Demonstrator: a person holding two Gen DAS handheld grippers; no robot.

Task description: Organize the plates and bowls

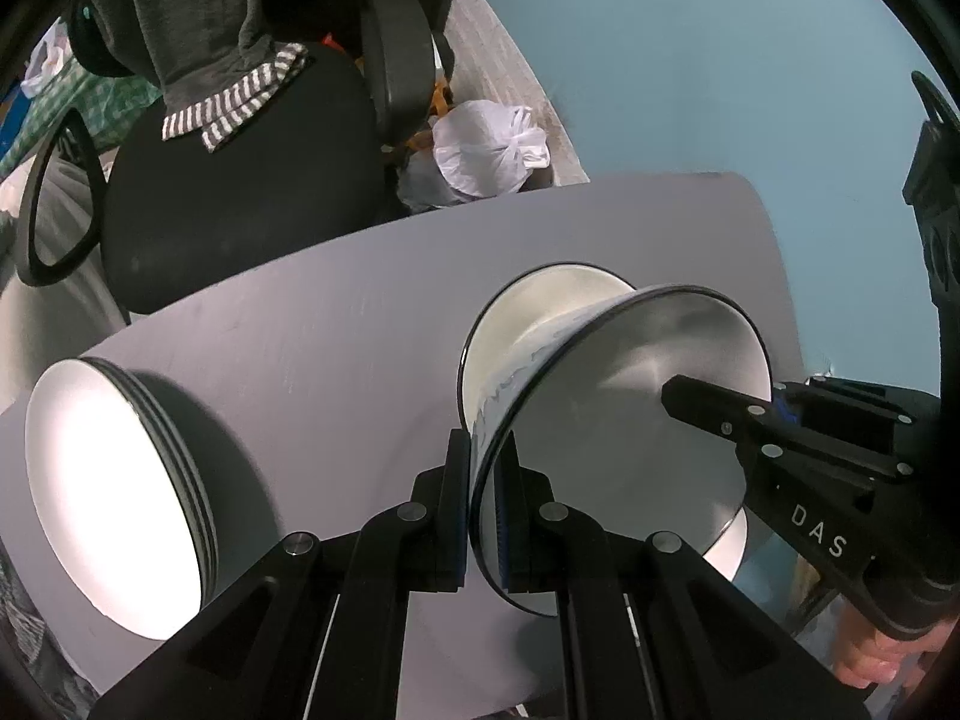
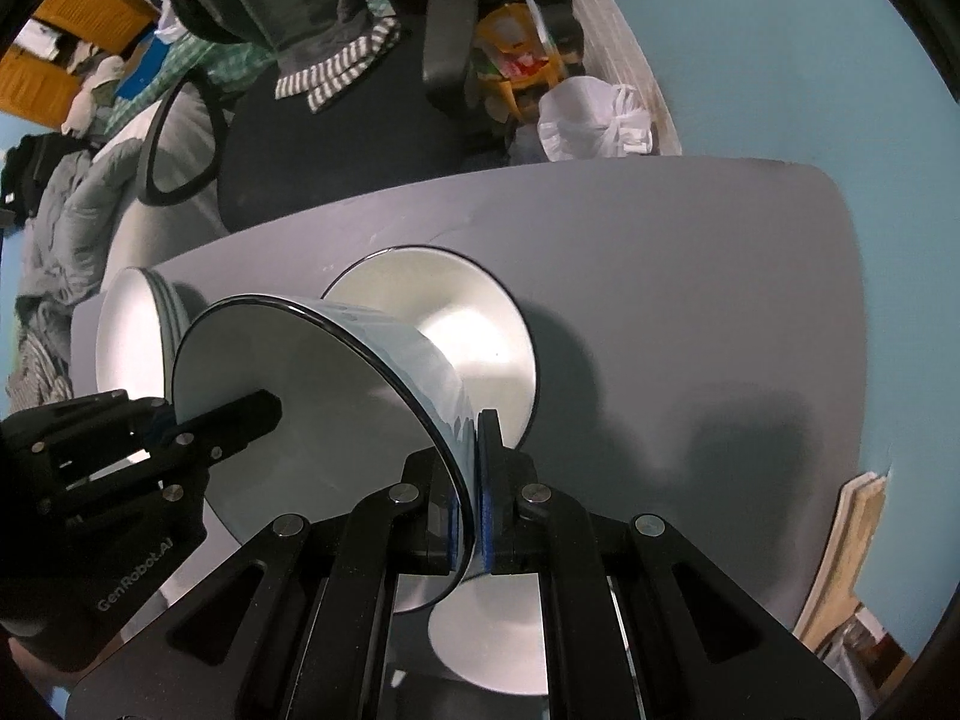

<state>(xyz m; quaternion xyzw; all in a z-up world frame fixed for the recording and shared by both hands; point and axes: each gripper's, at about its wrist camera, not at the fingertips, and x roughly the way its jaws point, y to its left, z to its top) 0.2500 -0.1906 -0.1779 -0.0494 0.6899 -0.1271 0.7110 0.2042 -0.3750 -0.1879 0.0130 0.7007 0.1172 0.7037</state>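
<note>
Left wrist view: left tool [image 1: 485,516] clamps the bowl [image 1: 624,420] rim; right tool [image 2: 469,501] clamps the opposite rim.

A lived-in room of a home, likely a bedroom doubling as a study. Grey table [image 2: 660,252] set against a pale blue wall [image 2: 780,60]. Black office chair [image 1: 240,192] draped with a grey garment [image 1: 192,18]. Tied white plastic bag [image 1: 486,144] on the floor. Rumpled grey bedding [image 2: 66,210] and orange shelving [image 2: 72,18] off to one side.
</note>
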